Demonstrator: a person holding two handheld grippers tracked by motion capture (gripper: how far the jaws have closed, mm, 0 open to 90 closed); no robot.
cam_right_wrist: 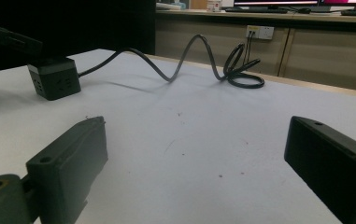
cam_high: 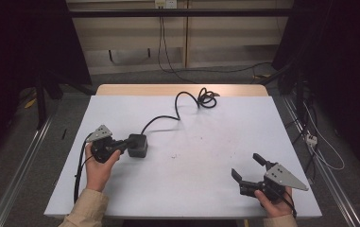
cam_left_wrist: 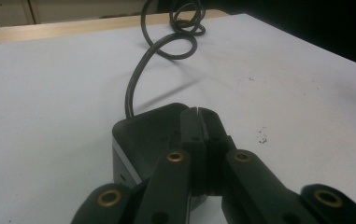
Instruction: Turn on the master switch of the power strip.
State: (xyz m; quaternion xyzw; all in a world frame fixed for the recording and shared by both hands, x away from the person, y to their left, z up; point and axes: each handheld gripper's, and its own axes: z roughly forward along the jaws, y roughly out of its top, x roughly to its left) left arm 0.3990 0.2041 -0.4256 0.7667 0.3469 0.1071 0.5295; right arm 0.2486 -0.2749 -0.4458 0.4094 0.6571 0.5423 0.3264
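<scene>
In the high view, a matt black power cube (cam_high: 137, 145) with rounded corners sits on the white sheet covering the table (cam_high: 201, 156), whose bare wooden edge shows at the far side. The left gripper (cam_high: 123, 144), black with a grey three-cornered plate on top, is held in the person's left hand (cam_high: 97, 168) and points at the cube, its tips against the near side of the cube. A smooth, round black cord (cam_high: 177, 111) leaves the far side of the cube, arches up and ends in a loose coil well beyond the cube, near the wooden edge. The right gripper (cam_high: 246, 166), well apart from the cube across the sheet, rests in the right hand (cam_high: 274, 205) with its jaws spread and nothing between them. Small dark specks mark the sheet between the cube and that gripper. Loose cables lie on the grey floor beyond the table.

In the left gripper view, the left gripper (cam_left_wrist: 198, 122) has its jaws clenched together, pad to pad, lying over the top face of the cube (cam_left_wrist: 140, 140) and grasping nothing. A pale band runs along one side of the cube, and the cord (cam_left_wrist: 133, 86) rises from behind it.

In the right gripper view, the right gripper (cam_right_wrist: 196, 140) stands released, blocky jaws wide apart over bare sheet. Far beyond them, the cube (cam_right_wrist: 54, 77) shows socket holes on its side, with the cord (cam_right_wrist: 185, 60) looping away from it towards a wall socket (cam_right_wrist: 259, 31).
</scene>
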